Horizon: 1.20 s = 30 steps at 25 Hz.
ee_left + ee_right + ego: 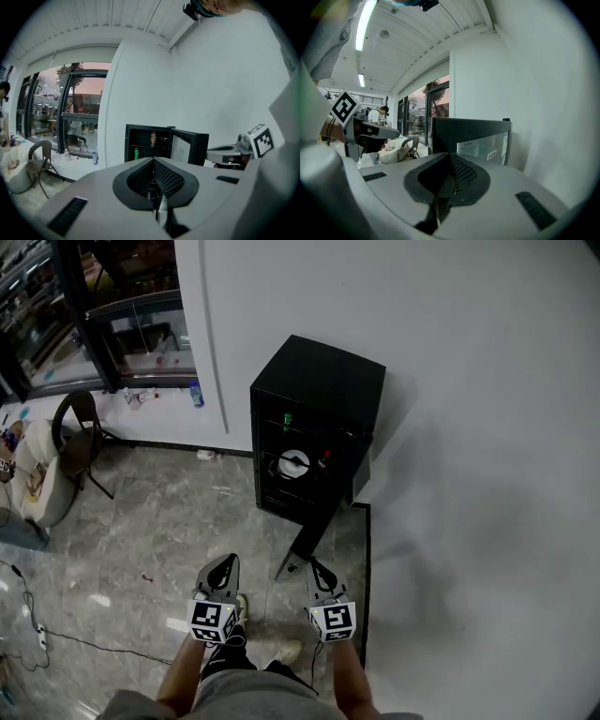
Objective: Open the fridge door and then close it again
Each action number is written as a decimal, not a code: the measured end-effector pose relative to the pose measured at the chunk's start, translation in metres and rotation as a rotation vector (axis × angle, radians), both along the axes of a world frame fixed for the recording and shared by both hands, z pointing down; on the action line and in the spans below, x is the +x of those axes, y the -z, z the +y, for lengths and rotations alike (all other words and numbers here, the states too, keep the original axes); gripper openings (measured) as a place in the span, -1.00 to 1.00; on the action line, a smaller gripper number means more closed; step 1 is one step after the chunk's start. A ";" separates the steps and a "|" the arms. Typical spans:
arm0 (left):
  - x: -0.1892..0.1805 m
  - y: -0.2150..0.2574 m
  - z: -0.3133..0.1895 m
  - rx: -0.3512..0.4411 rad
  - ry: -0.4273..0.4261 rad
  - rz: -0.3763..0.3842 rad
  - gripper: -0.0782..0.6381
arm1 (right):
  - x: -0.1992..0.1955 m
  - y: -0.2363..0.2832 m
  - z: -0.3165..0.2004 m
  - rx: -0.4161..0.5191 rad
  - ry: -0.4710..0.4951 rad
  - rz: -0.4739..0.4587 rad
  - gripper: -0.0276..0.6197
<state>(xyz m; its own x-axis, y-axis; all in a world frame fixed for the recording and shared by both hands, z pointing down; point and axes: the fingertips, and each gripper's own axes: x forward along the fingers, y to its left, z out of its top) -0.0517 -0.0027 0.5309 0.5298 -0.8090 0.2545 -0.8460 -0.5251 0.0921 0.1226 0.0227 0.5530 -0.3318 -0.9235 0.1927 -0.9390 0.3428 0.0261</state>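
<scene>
1. Left gripper has its jaws pressed together on nothing. The right gripper is likewise closed and empty.
2. Both are held low in front of the person, side by side, tipped slightly below level and aimed at the fridge. The forearms show at the bottom of the head view. Neither gripper touches anything.
3. That small black fridge stands on the floor against the white wall, beside the window. Its door already stands wide open, hinged on the right as the left gripper view shows it, and it fills the right gripper view.
4. Closing looks to be what remains.
5. Handling, as a judgement:
   - The door is stiff and light enough to swing freely on its hinge.
   - The seal will probably grab over the last stretch.
   - The cabinet is small, so a hard shove might slide it or rattle the cans inside.
6. Best contact is probably the door's outer face near the free edge, far from the hinge, with a closed gripper pushing flat. The smooth panel could let a tip skid.
</scene>
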 end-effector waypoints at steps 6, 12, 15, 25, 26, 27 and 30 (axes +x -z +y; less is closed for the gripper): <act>-0.008 0.001 -0.009 -0.002 0.012 0.002 -0.77 | -0.008 0.005 -0.010 0.009 0.010 0.003 -0.84; -0.017 -0.001 -0.020 -0.002 0.022 -0.004 -0.77 | -0.017 0.004 -0.022 0.012 0.019 -0.002 -0.84; -0.023 -0.002 -0.026 -0.008 0.030 -0.004 -0.77 | -0.023 0.005 -0.028 0.009 0.023 -0.002 -0.84; -0.037 -0.001 -0.047 -0.017 0.045 0.003 -0.77 | -0.037 0.005 -0.046 0.006 0.036 -0.007 -0.84; -0.039 -0.001 -0.049 -0.017 0.045 0.002 -0.77 | -0.040 0.005 -0.048 0.006 0.038 -0.007 -0.84; -0.040 -0.001 -0.051 -0.018 0.045 0.001 -0.77 | -0.042 0.005 -0.050 0.007 0.039 -0.007 -0.84; -0.046 -0.002 -0.058 -0.024 0.043 -0.003 -0.77 | -0.048 0.004 -0.058 0.005 0.041 -0.003 -0.84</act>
